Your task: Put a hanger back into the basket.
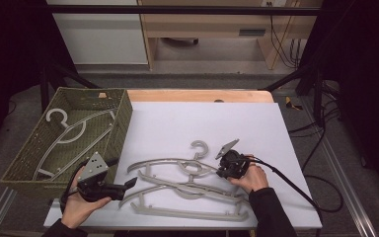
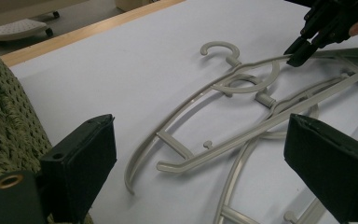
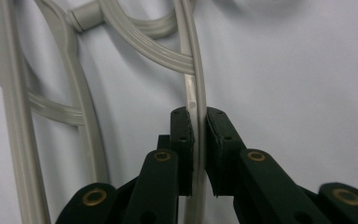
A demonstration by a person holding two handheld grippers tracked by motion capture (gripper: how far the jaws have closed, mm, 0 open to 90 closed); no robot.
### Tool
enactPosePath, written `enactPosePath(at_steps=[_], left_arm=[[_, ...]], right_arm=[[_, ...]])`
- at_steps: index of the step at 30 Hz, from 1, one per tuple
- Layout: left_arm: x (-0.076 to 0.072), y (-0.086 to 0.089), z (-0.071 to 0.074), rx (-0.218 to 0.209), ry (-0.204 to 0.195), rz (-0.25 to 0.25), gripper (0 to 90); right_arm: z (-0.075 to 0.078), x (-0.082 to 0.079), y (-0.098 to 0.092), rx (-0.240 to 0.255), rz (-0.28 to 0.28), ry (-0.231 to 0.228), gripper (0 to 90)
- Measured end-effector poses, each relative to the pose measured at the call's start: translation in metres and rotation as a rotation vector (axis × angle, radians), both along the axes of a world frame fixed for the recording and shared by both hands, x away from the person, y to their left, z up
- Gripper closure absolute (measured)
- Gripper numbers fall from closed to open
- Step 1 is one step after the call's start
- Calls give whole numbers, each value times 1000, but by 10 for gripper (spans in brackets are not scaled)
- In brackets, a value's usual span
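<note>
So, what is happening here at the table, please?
A person sorts grey plastic hangers. The right gripper is shut on the arm of the top hanger in a pile on the white table. The left gripper waits open beside the pile. One hanger lies in the green woven basket.

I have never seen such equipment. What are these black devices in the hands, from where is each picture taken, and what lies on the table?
A person holds a hand-operated two-jaw tool in each hand. The high view looks down from above the table. The other two pictures come from small cameras riding on each tool, looking along its jaws.

On the white table lies a pile of grey plastic hangers. A green woven basket at the left holds more hangers.

The right gripper is shut on the thin arm of the top hanger. The left gripper is open, holding nothing, beside the basket.
</note>
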State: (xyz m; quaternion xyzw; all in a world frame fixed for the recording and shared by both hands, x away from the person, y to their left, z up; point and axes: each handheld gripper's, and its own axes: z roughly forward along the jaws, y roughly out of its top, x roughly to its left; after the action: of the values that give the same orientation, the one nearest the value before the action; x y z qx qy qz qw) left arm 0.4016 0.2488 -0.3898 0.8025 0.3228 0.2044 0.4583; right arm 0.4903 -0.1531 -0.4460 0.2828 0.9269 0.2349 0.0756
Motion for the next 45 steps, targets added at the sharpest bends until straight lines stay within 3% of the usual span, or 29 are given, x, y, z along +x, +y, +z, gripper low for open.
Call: enactPosePath(at_steps=[6,13,19,25,30,31,32,33,34,36,40,45], left_arm=[[-1,-2,7,4,-11,-11,86],[2,-11,18,32,-7,-39,85],[12,-30,25,122,29,-93,106],[22,-58,18,211,87,-164,176],[28,-74,5,321,136,-225,276],[28,-77,2,339,136,-234,303],[28,-79,0,363,137,-247,392],[28,-82,-2,379,140,-257,392],[27,-84,-5,393,139,-264,466],[27,-87,-8,421,141,-282,501],[26,-90,-11,443,143,-290,681],[22,-89,-11,451,138,-302,764]], right_arm=[[24,-8,-12,63,18,-62,824],[43,-22,-14,88,66,-99,824],[53,-37,-10,113,149,-114,824],[56,-49,-2,101,224,-121,824],[60,-54,2,121,249,-126,824],[61,-55,3,115,255,-124,824],[62,-56,4,111,254,-127,824],[62,-56,4,111,254,-127,824],[62,-56,5,110,269,-127,824],[62,-56,5,106,271,-124,824],[60,-57,8,101,281,-115,823],[59,-56,10,98,298,-113,822]])
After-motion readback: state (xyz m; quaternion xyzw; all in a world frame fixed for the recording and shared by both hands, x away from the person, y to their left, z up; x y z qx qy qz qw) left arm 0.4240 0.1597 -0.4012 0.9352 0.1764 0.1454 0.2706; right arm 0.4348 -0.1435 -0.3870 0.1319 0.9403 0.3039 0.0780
